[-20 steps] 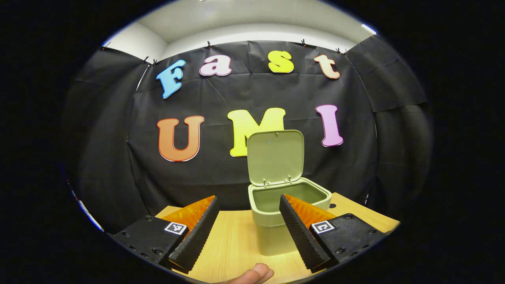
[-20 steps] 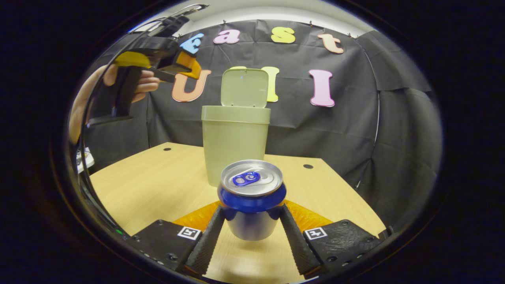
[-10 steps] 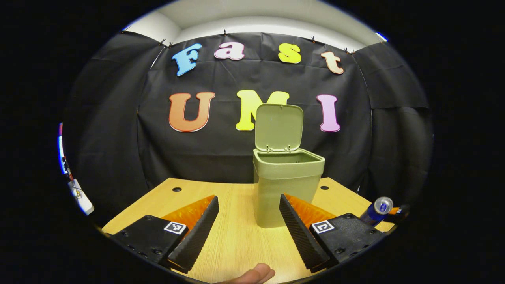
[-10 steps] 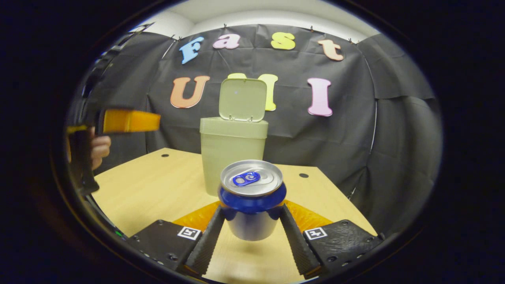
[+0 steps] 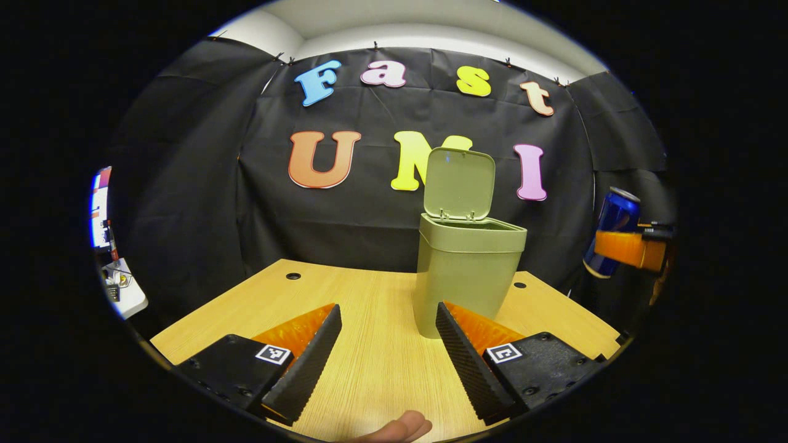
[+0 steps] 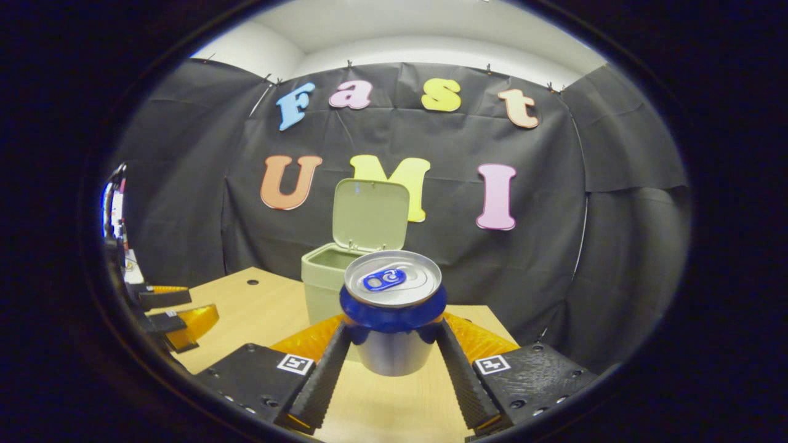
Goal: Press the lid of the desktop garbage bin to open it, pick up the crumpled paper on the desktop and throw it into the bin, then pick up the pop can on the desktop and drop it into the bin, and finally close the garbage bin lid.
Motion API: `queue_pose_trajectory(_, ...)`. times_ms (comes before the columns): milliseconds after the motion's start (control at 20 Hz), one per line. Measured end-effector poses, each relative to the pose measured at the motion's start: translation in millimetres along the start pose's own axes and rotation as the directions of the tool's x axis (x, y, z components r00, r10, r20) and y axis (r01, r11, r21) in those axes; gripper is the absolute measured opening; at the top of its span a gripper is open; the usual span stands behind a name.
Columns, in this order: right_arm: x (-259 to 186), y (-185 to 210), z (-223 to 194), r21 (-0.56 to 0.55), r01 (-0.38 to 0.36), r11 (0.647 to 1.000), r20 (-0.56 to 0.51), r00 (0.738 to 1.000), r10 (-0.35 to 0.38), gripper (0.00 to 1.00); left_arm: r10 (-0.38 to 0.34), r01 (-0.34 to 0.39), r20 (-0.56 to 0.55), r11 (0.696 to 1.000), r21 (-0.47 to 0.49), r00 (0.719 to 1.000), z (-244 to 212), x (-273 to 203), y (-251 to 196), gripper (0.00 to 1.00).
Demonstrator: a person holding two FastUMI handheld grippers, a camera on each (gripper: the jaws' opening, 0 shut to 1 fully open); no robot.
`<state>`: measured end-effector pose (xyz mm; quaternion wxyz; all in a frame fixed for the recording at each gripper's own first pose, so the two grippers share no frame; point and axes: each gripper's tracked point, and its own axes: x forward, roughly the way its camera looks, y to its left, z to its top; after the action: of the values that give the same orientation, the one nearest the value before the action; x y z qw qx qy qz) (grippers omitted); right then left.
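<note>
The olive-green bin (image 5: 468, 271) stands on the wooden table (image 5: 369, 344) with its lid (image 5: 458, 184) swung up and open. My right gripper (image 6: 392, 363) is shut on a blue and silver pop can (image 6: 392, 307), held upright in the air, nearer than the bin (image 6: 323, 280) and higher than its rim. In the left gripper view the can (image 5: 611, 231) hangs at the far right, clamped in the right gripper (image 5: 631, 249). My left gripper (image 5: 388, 363) is open above the table's near part, with nothing between its fingers. The bin's inside is hidden.
The table has small round holes (image 5: 293, 276) near its far corners. The black cloth wall stands close behind the bin. A fingertip (image 5: 397, 427) shows at the bottom edge of the left gripper view. Bare table lies left of the bin.
The right gripper has lifted the can well above the table, toward the bin. The left gripper has drawn back and come down low over the table.
</note>
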<state>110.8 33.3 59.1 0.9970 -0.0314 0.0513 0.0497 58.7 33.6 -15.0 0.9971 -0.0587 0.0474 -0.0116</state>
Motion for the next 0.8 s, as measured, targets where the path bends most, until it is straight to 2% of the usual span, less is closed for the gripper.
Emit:
queue_pose_trajectory(300, 54.8, 26.7, 92.8, 0.056, -0.059, 0.997, 0.068, 0.996, 0.055, 0.8, -0.008, 0.008, 0.027, 1.0, -0.013, 1.0, -3.6, -5.9, 2.2, 0.99)
queue_pose_trajectory(500, 110.4, 52.6, 126.2, 0.06, -0.08, 0.995, 0.077, 0.994, 0.075, 0.8, -0.033, 0.033, 0.018, 0.999, -0.026, 0.999, -10.9, -6.8, -2.0, 0.99)
queue_pose_trajectory(650, 156.1, 62.1, 116.0, 0.032, -0.059, 0.998, 0.02, 0.998, 0.058, 0.8, -0.043, 0.043, 0.015, 0.999, -0.02, 0.999, -13.1, -8.1, -3.8, 0.99)
queue_pose_trajectory(800, 197.5, 70.5, 85.7, 0.05, -0.059, 0.997, -0.081, 0.995, 0.063, 0.8, -0.047, 0.047, 0.019, 0.999, -0.019, 0.999, -12.9, -7.4, -2.4, 0.99)
